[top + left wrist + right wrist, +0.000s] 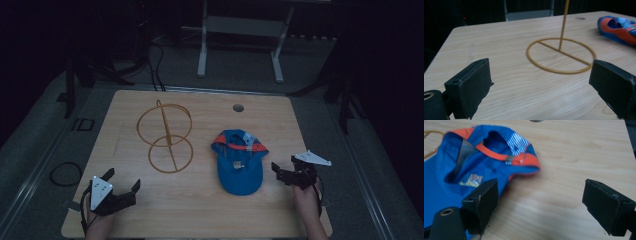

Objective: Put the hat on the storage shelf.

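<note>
Grippers are flanking our blue cap [239,165]: left gripper [121,184] and right gripper [283,167] both gaping, grasping nothing.

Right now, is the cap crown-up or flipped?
Flipped: the cap lies opening-up on the table, inner lining and orange strap showing.

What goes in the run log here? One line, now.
left gripper: open, empty | right gripper: open, beside cap | wire stand: upright, untouched | table

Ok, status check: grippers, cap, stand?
Left gripper open, empty. Right gripper open beside blue cap. Cap upside down, untouched. Wire stand upright, unobstructed.
</note>
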Tool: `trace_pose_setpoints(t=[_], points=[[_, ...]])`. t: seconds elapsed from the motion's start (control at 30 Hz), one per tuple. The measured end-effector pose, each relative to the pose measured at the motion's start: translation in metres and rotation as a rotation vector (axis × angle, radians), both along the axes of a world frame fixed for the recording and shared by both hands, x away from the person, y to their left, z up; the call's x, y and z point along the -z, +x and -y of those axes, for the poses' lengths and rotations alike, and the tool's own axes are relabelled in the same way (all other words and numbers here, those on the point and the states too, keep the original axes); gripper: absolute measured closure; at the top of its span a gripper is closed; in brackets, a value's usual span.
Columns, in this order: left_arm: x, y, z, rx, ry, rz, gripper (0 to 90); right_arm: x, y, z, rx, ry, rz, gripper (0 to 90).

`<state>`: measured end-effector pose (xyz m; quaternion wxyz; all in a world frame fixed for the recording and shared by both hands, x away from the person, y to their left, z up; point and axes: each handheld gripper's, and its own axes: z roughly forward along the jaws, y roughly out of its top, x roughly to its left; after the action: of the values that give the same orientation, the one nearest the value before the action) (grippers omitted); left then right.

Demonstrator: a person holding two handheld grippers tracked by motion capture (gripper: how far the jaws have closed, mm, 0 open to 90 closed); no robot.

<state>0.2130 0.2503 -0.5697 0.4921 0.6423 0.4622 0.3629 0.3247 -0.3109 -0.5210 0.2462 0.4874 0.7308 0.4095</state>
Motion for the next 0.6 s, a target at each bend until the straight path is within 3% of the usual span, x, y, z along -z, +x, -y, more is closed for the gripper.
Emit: trace_pose_setpoints(t=[0.13,0.2,0.27,0.37,0.43,0.53,0.6], points=[[-0.001,0.000,0.002,0.011,-0.001,-0.001,4.5,-0.007,0.008,-0.007,-0.026,-0.002,-0.008,12.4],[-0.001,0.000,0.003,0.009,0.011,-0.034,4.5,-0.012,0.015,-0.013,-0.073,0.031,0.003,12.5],[0.000,0.001,0.003,0.001,0.011,-0.044,4.5,-0.014,0.021,-0.018,-0.101,0.022,0.003,13.5],[0.000,0.002,0.002,-0.009,-0.010,-0.055,4.5,-0.016,0.028,-0.025,-0.141,0.007,0.010,13.6],[-0.001,0.002,0.001,-0.003,-0.050,-0.066,4.5,-0.015,0.033,-0.030,-0.156,-0.001,0.002,13.7],[-0.002,0.002,0.001,-0.004,-0.052,-0.072,4.5,-0.014,0.039,-0.032,-0.161,0.007,-0.014,14.3],[-0.004,0.002,0.001,-0.004,-0.062,-0.116,4.5,-0.013,0.047,-0.035,-0.166,0.011,-0.024,14.3]])
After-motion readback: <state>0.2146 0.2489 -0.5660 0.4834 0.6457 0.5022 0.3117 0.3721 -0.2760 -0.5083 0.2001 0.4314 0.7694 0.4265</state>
